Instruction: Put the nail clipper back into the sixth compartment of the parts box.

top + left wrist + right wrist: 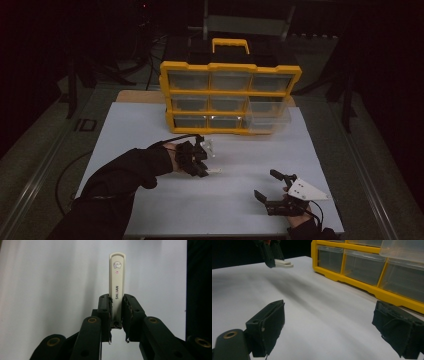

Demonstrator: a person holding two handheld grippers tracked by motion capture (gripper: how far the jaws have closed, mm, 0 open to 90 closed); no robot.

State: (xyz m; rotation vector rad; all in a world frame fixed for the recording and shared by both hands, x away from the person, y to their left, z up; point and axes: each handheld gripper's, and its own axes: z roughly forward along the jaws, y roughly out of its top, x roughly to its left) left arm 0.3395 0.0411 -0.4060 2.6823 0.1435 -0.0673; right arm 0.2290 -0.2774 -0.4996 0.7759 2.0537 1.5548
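Protruding bottom-right drawer (pixel 267 120) of yellow organizer (pixel 230 95) looks empty.

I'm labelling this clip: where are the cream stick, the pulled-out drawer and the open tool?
Cream stick (pixel 117 282), left gripper view, printed face.
Pulled-out drawer (pixel 267 119), high view, clear front.
Right tool (pixel 266 186), high view, between its tips.

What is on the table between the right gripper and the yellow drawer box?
Nothing: in the high view the white tabletop is bare between the right gripper and the yellow drawer box. The right gripper view shows the same.
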